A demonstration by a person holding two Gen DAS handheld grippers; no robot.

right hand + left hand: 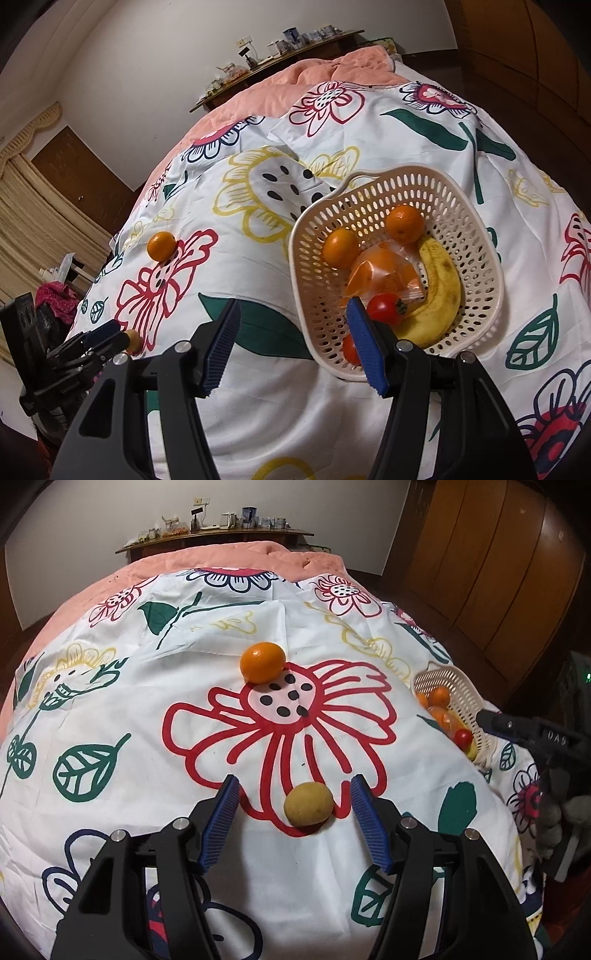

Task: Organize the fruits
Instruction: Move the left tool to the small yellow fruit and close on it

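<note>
On the bed's white floral-print sheet (295,620), the left hand-held gripper (293,799) is spread around one round yellow-brown fruit (308,804), not touching it. One loose orange (262,662) lies farther off. The right hand-held gripper (293,325) is spread at the cream perforated plastic basket (480,266), which holds two oranges (405,223), one wrapped orange packet (384,273), one yellow banana (441,291) and two red tomatoes (384,308).

A cluttered wooden shelf (214,539) lines the white wall (110,513) beside wooden wardrobe doors (491,572).
</note>
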